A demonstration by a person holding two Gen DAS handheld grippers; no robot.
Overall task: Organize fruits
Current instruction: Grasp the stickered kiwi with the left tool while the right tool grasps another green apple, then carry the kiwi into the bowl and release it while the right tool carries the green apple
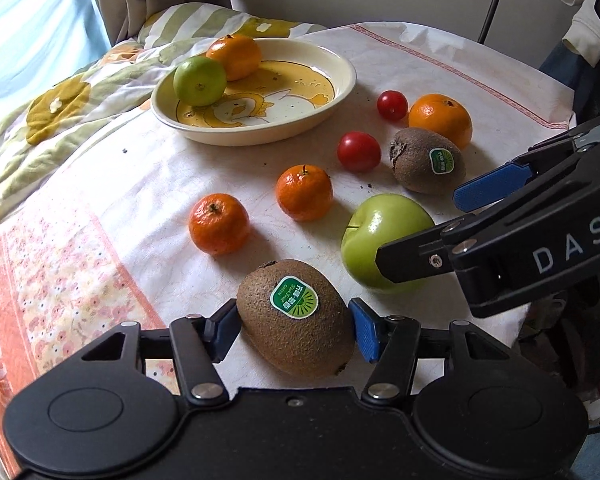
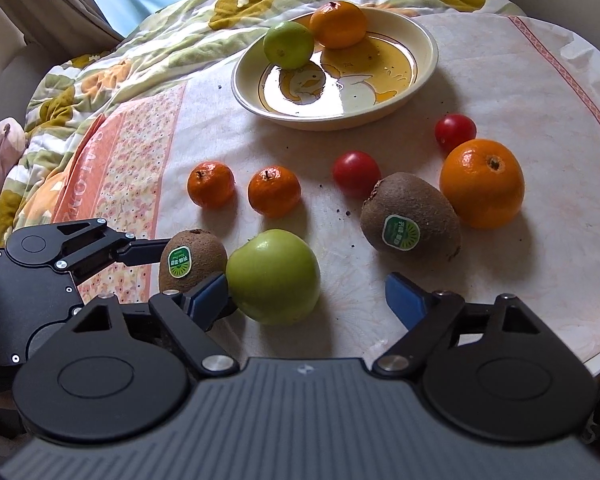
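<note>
Open cloth lies between the loose fruit and the plate point(image 1: 342, 80), where a lime-green fruit point(image 1: 199, 80) and an orange point(image 1: 234, 56) sit at the far rim. My left gripper point(image 1: 294, 330) points steeply down, its blue fingers point(image 1: 366, 334) pressed on either side of a stickered kiwi point(image 1: 296, 320) near the counter's point(image 2: 500, 80) front edge. My right gripper point(image 2: 312, 294) straddles the green apple point(image 2: 274, 276) with fingers wide, one pad touching, the other clear. Two mandarins, two tomatoes, a second kiwi point(image 2: 410, 216) and a large orange point(image 2: 482, 182) wait between. A quilt point(image 2: 140, 48) crowds the counter's left side.
</note>
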